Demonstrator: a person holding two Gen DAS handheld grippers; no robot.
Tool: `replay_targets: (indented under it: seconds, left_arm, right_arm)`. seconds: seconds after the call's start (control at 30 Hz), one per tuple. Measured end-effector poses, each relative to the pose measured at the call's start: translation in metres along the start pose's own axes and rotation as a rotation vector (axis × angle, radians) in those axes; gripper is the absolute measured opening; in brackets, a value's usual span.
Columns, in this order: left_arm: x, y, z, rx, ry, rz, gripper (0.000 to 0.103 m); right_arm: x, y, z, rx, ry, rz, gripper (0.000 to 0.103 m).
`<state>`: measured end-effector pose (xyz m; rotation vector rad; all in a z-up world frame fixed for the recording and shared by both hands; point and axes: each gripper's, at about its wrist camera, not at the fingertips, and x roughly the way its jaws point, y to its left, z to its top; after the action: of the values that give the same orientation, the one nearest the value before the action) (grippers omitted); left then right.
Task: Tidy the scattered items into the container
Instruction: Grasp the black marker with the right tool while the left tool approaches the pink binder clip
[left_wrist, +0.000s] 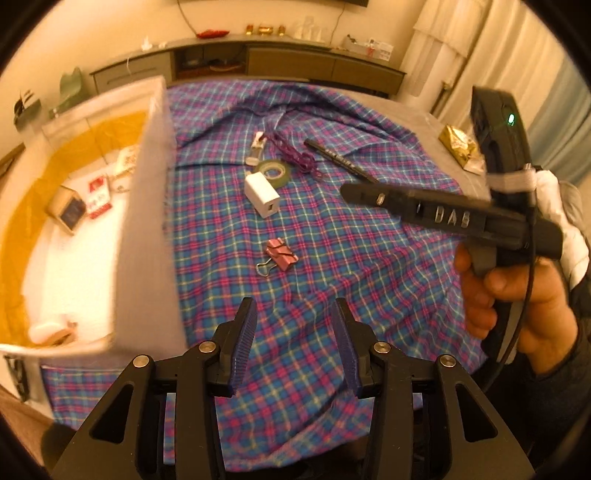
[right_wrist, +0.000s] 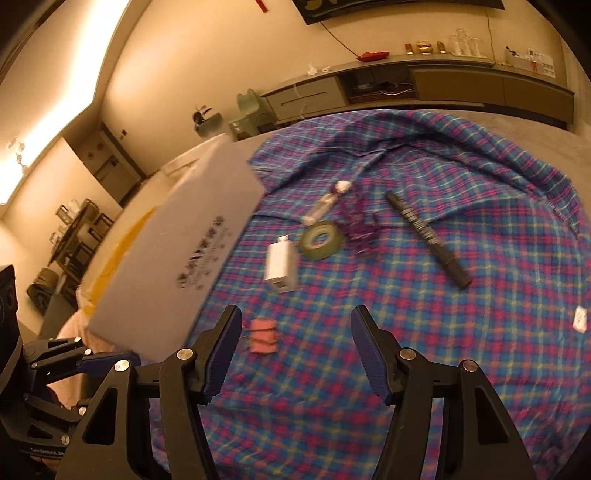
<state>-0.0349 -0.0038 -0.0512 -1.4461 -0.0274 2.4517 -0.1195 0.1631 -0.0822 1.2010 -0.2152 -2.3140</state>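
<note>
A white foam box (left_wrist: 147, 206) stands at the left on the plaid cloth, holding several small items; it also shows in the right wrist view (right_wrist: 177, 254). On the cloth lie a pink binder clip (left_wrist: 279, 255) (right_wrist: 263, 336), a white charger (left_wrist: 263, 195) (right_wrist: 281, 266), a green tape roll (left_wrist: 274, 170) (right_wrist: 320, 240), a purple chain (left_wrist: 295, 153) (right_wrist: 356, 221), a small tube (left_wrist: 256, 147) (right_wrist: 325, 203) and a black marker (left_wrist: 338, 160) (right_wrist: 428, 240). My left gripper (left_wrist: 293, 347) is open, empty, above the cloth near the clip. My right gripper (right_wrist: 295, 354) is open, empty, with the clip beside its left finger.
The plaid cloth (left_wrist: 332, 295) covers a grey surface. A gold packet (left_wrist: 458, 144) lies at the far right. A small white card (right_wrist: 580, 319) lies on the cloth at right. A low cabinet (left_wrist: 251, 62) runs along the back wall.
</note>
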Motion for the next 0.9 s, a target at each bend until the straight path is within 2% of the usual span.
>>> replay_targets:
  seconds: [0.13,0.37,0.43,0.47,0.5,0.53,0.6,0.63,0.7,0.77,0.9]
  left_arm:
    - [0.030,-0.002,0.009,-0.010,0.011,-0.002,0.045]
    - [0.081,0.008,0.022,-0.047,0.028,0.040,0.045]
    - [0.090,0.012,0.024,-0.056,0.033,0.045,0.045]
    - [0.094,0.012,0.025,-0.058,0.032,0.046,0.046]
    - [0.094,0.010,0.026,-0.048,0.005,0.046,0.046]
    - [0.096,0.008,0.026,-0.039,0.009,0.024,0.046]
    - [0.093,-0.006,0.026,0.019,0.020,-0.099,0.046]
    - [0.089,-0.014,0.025,0.054,0.015,-0.129,0.046]
    - [0.079,-0.025,0.023,0.124,-0.031,-0.085,0.046]
    - [0.076,-0.023,0.024,0.133,-0.054,-0.052,0.046]
    - [0.084,-0.017,0.027,0.156,-0.026,-0.031,0.047]
  right_arm:
    - [0.016,-0.030,0.023,-0.021,0.007,-0.107,0.063]
    - [0.064,-0.056,0.046,-0.142,0.061,-0.209,0.061]
    - [0.079,-0.059,0.048,-0.176,0.086,-0.238,0.045]
    - [0.083,-0.061,0.048,-0.184,0.086,-0.254,0.041]
    - [0.084,-0.060,0.049,-0.197,0.074,-0.265,0.034]
    - [0.085,-0.059,0.051,-0.211,0.085,-0.281,0.028]
    - [0.082,-0.060,0.053,-0.193,0.116,-0.283,0.015]
    - [0.079,-0.061,0.054,-0.171,0.128,-0.269,0.015]
    - [0.074,-0.058,0.054,-0.177,0.130,-0.266,0.015]
    - [0.070,-0.055,0.054,-0.181,0.120,-0.260,0.015]
    - [0.071,-0.057,0.052,-0.184,0.102,-0.258,0.034]
